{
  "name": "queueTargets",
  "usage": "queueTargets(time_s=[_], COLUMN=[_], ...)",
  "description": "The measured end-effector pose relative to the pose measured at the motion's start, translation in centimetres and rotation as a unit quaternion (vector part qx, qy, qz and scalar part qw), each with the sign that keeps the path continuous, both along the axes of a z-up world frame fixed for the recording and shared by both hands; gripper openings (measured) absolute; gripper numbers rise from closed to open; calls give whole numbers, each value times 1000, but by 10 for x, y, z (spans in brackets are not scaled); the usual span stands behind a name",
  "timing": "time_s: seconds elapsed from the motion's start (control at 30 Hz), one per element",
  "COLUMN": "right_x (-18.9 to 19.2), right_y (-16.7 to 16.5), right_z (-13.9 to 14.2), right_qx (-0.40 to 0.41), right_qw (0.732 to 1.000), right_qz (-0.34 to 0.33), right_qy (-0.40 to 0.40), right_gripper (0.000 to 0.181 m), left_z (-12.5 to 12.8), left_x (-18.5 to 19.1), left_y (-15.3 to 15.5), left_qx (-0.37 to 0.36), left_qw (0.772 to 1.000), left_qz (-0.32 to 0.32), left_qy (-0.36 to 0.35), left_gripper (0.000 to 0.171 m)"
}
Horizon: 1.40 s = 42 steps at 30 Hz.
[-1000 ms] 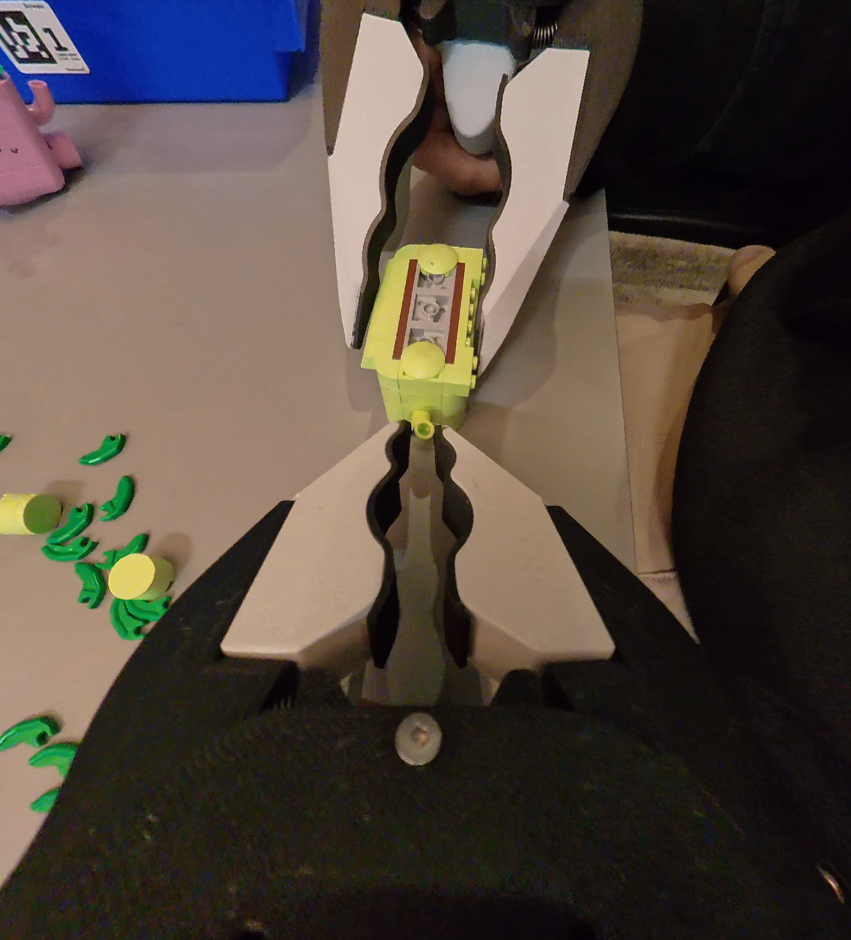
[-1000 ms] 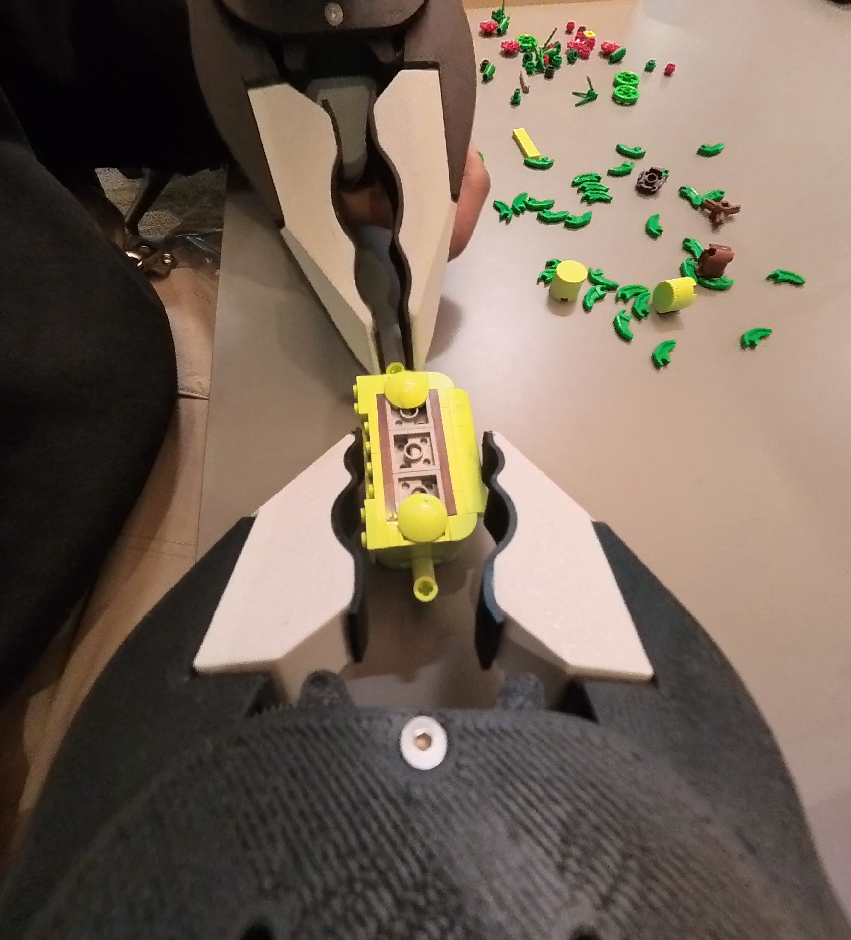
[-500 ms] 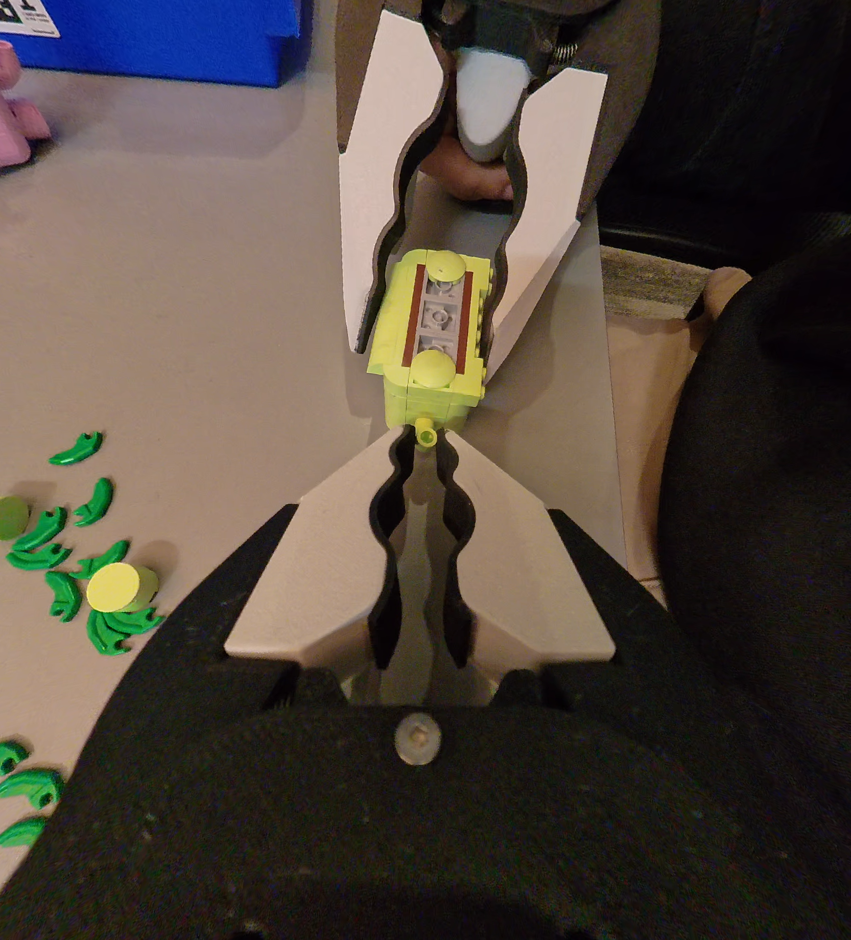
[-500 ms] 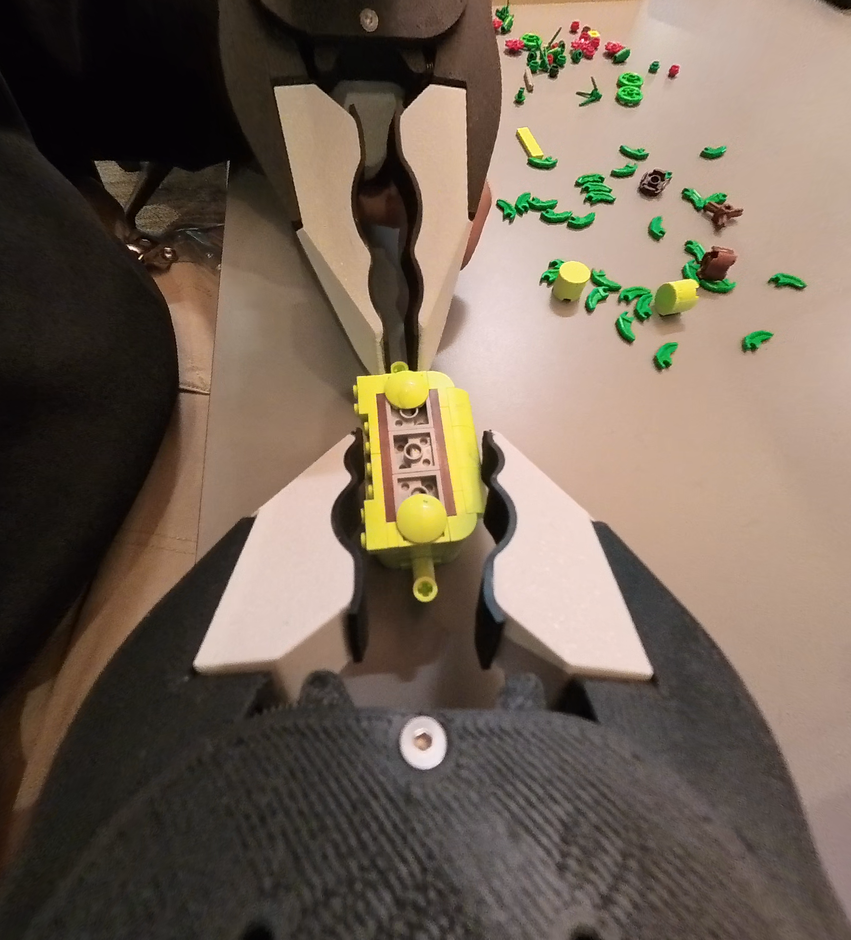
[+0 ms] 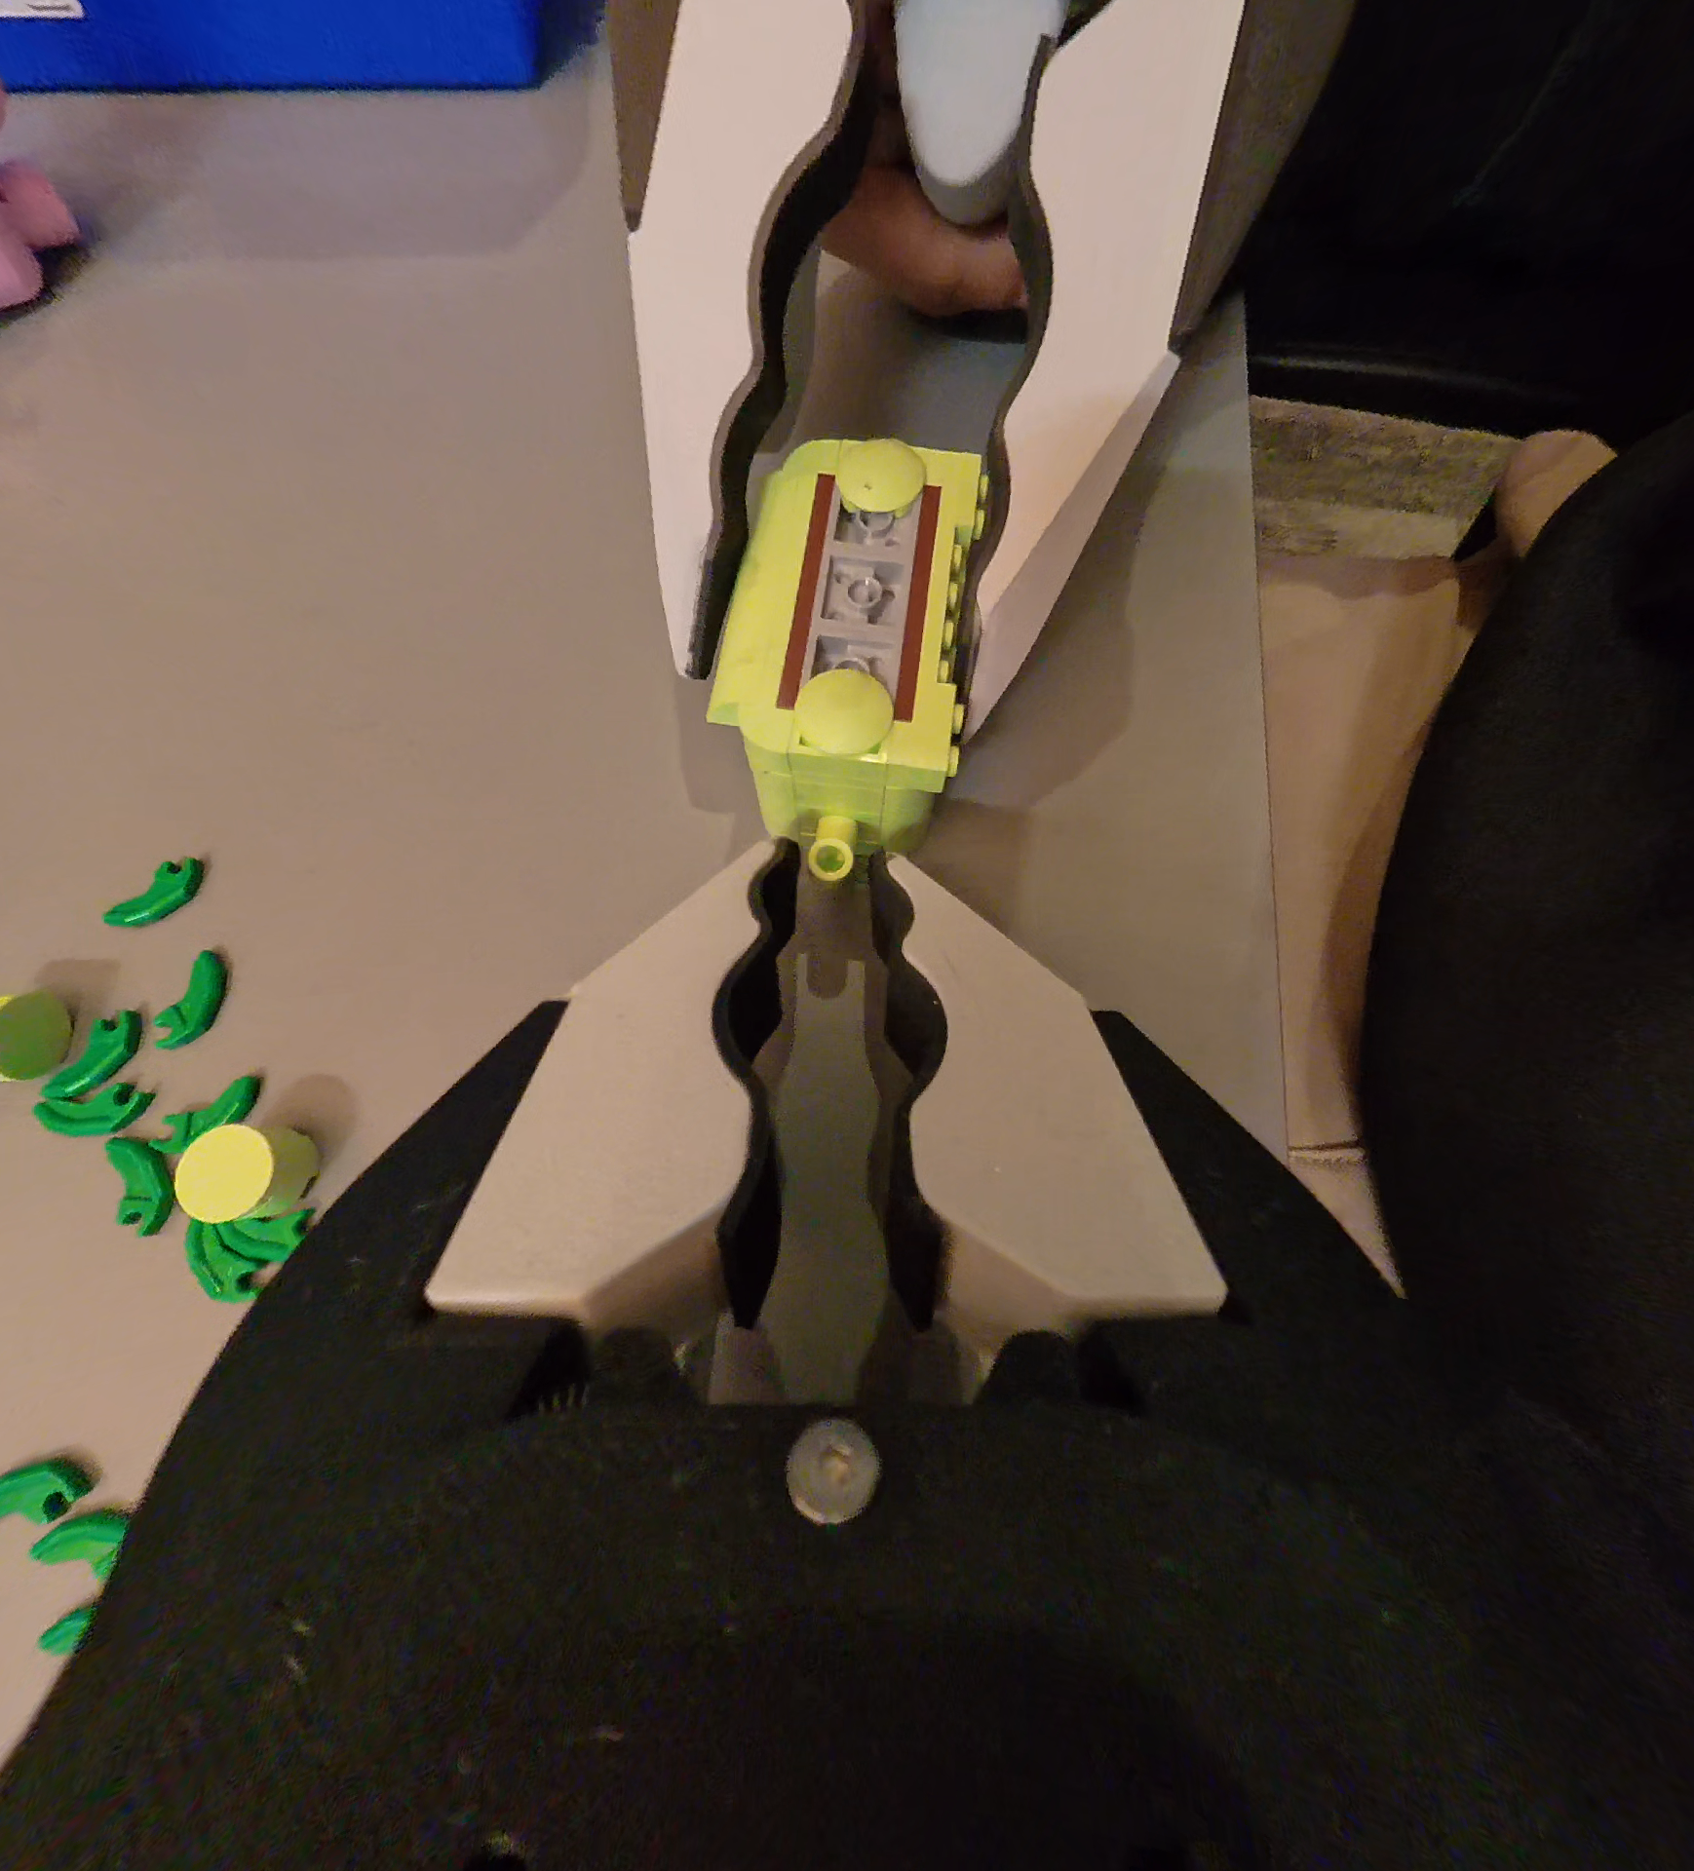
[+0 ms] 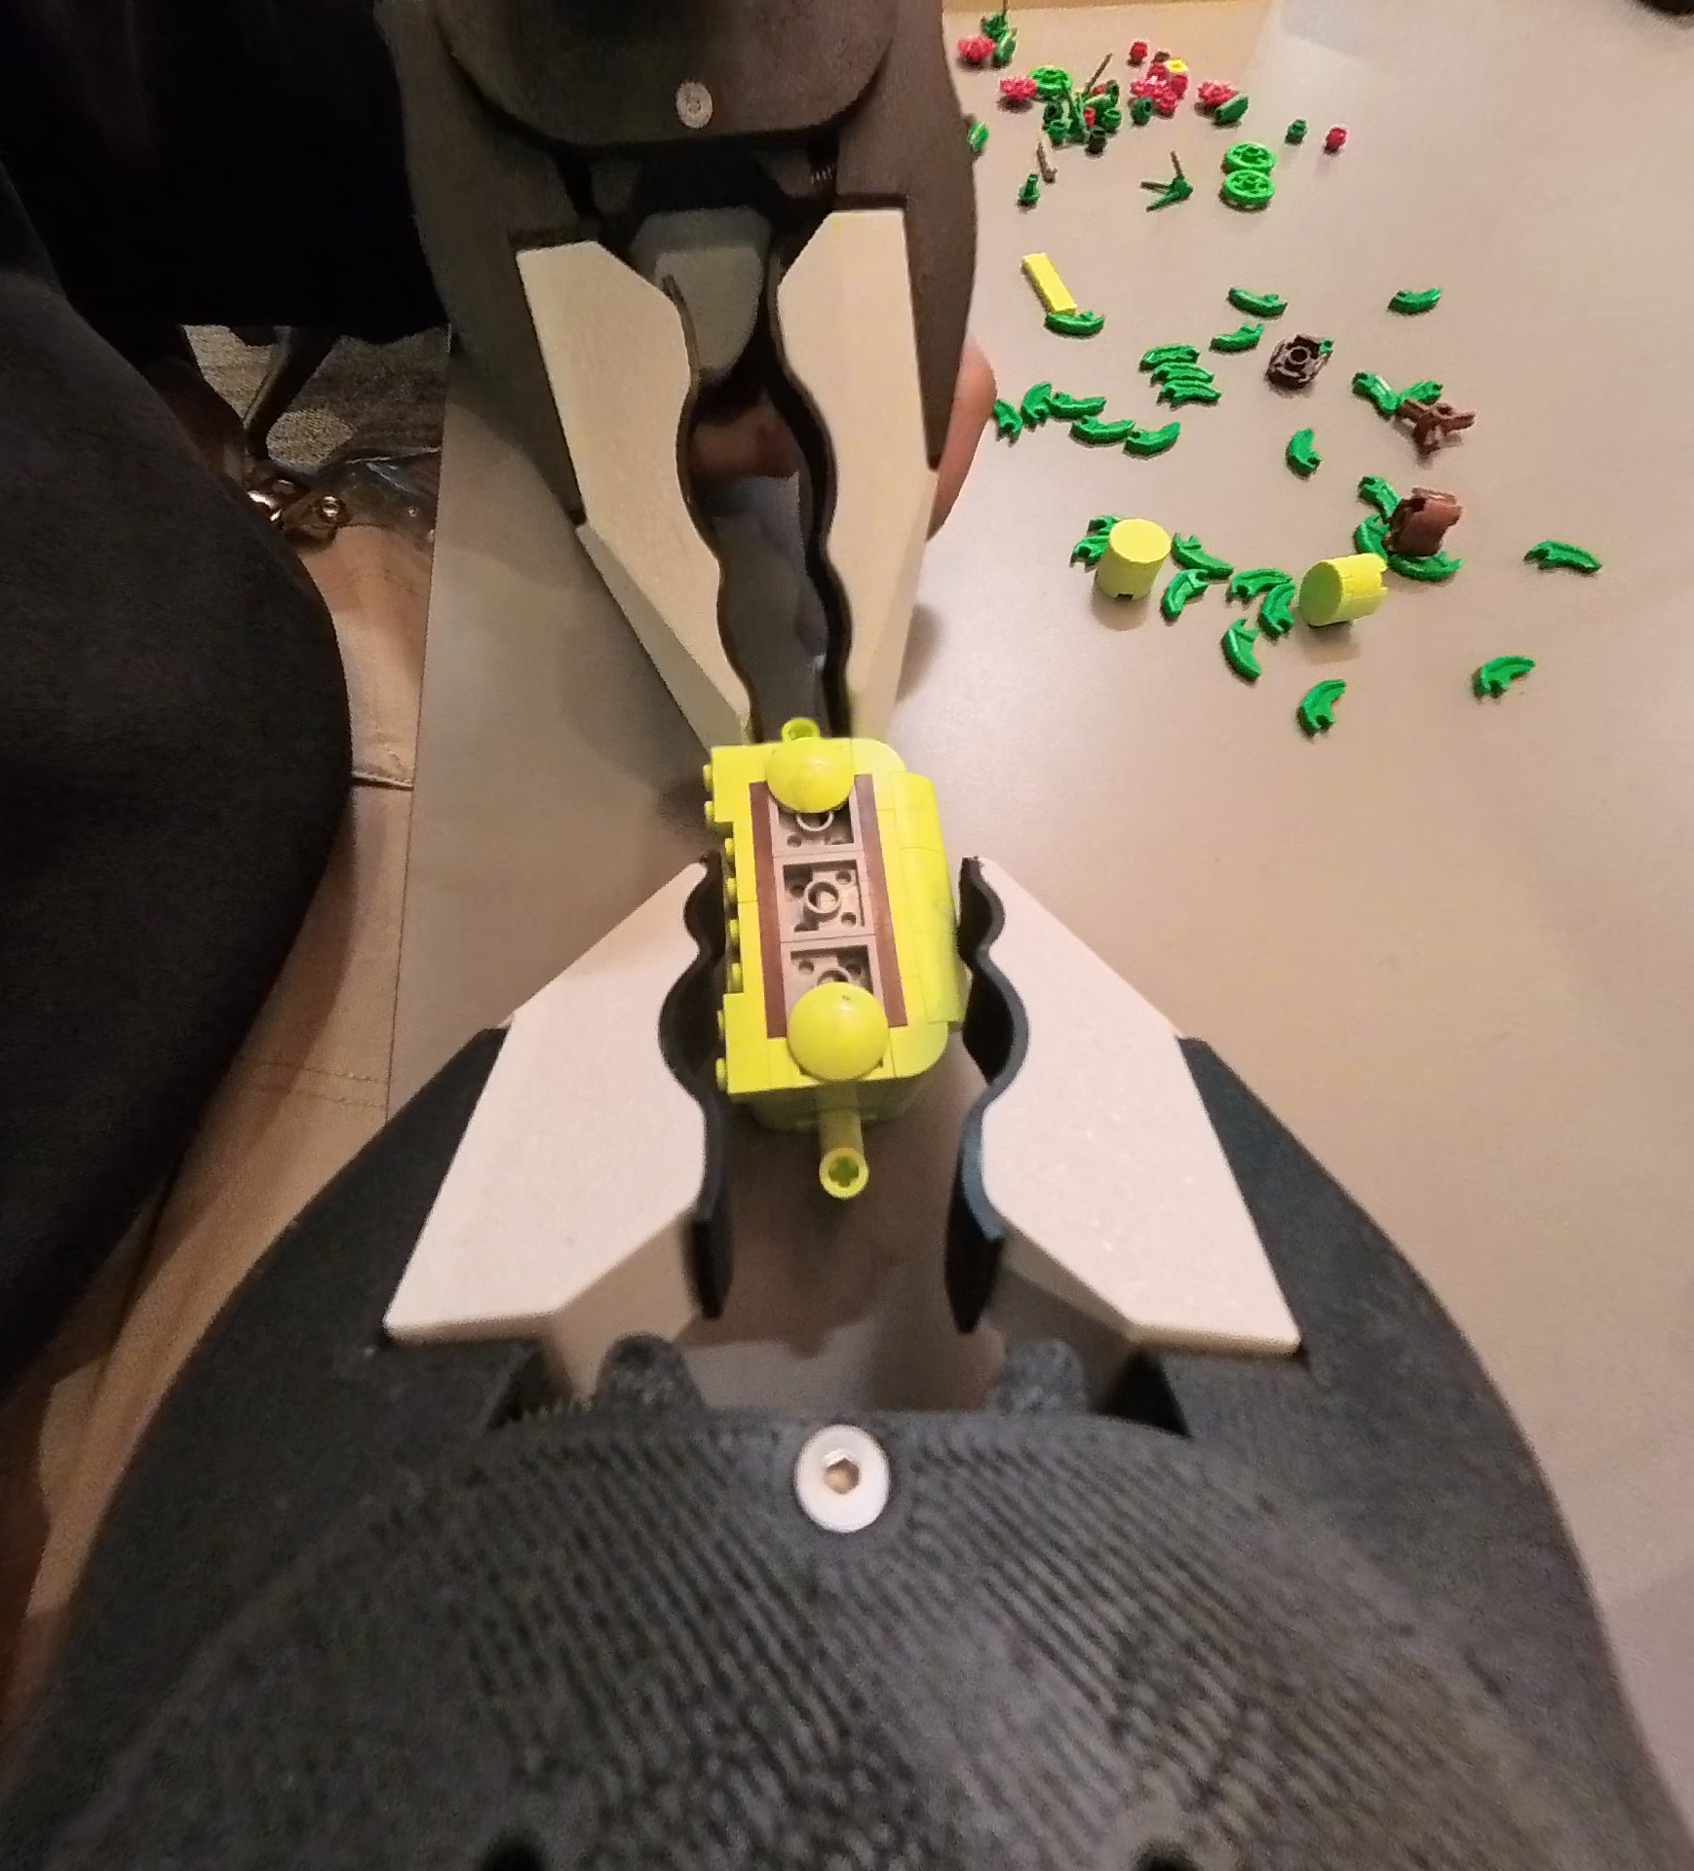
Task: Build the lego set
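Lime lego block [image 6: 838, 937] getting squeezed at the table [image 6: 1329, 1012] edge
Right gripper [image 6: 838, 901] is clamping its sides; left gripper [image 5: 831, 861], fingers nearly together, is pinching the little lime peg [image 5: 831, 856] sticking out its end

Dim, warm indoor light from overhead. Soft shadows under the tongs [image 5: 831, 861] on the surface [image 5: 367, 607]. Wide-angle bending at edges. Right wrist view slightly blurred; black fabric underexposed.
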State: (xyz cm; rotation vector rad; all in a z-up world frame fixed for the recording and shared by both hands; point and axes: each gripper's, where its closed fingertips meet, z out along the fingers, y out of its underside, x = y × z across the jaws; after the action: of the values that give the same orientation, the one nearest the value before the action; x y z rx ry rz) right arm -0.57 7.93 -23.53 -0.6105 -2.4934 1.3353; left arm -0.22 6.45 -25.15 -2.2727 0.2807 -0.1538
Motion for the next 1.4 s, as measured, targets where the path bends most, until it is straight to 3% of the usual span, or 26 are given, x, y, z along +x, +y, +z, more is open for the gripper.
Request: queueTargets(time_s=[1.4], right_x=[1], right_y=[0], right_z=[-1], right_qx=[8], right_qw=[1000], right_qz=[14], right_qy=[10], right_gripper=[46], left_z=[3], left_x=[0], left_y=[6], left_qx=[12], left_qw=[1000], left_qz=[-11], left_qy=[20], left_gripper=[4])
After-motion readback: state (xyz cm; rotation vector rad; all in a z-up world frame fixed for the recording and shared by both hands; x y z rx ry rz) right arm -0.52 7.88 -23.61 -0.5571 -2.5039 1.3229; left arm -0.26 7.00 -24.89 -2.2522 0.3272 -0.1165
